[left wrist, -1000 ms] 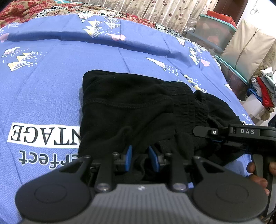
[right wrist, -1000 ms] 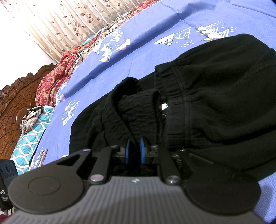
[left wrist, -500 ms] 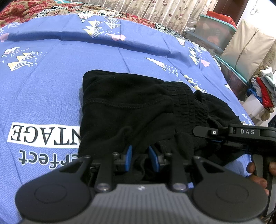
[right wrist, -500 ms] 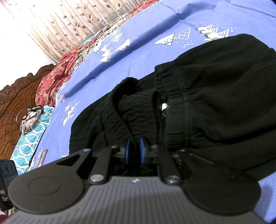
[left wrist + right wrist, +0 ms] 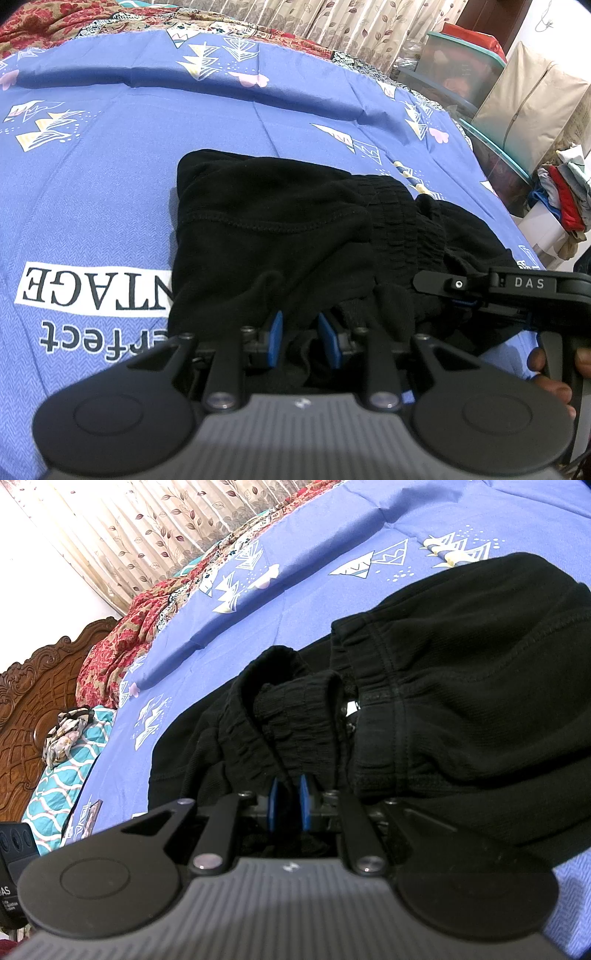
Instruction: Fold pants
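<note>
A: How do the claws sit, nearest first?

B: The left claw (image 5: 300, 339) tilts downward, its blue pads (image 5: 275, 341) narrowed and pinching a bunch of the black pants (image 5: 273, 236). The right claw (image 5: 289, 801) angles down too, clamped almost closed on the ribbed waistband (image 5: 295, 716).

A: The hand?

B: Fingers (image 5: 550, 373) wrap the right claw's handle.

A: And the pants?

B: Folded in a heap on the blue bedsheet (image 5: 110, 177), curtains (image 5: 122, 535) beyond.
</note>
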Motion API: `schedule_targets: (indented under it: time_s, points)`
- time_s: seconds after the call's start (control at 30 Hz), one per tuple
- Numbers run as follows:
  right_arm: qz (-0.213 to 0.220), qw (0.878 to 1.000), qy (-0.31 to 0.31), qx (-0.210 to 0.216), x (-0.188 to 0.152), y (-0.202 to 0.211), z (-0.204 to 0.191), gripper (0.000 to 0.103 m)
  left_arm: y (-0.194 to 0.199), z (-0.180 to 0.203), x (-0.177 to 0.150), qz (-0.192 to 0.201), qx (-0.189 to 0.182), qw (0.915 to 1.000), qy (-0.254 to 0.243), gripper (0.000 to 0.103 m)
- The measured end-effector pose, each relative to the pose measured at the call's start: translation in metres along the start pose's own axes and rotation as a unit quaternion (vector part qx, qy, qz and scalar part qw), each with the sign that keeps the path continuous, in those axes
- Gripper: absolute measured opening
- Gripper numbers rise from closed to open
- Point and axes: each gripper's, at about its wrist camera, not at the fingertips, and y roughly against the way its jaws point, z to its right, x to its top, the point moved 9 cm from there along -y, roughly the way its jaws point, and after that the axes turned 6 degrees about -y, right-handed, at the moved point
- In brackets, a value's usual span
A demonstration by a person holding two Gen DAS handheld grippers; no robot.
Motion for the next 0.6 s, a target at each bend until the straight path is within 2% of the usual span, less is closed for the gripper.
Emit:
schedule_targets:
  time_s: [0.6]
  points:
    - [0.003, 1.0, -0.002, 0.001, 0.0004, 0.0014, -0.0049, 0.015, 0.0001, 0.0025, 0.0014, -0.002, 0.005, 1.0, -0.002, 0.025]
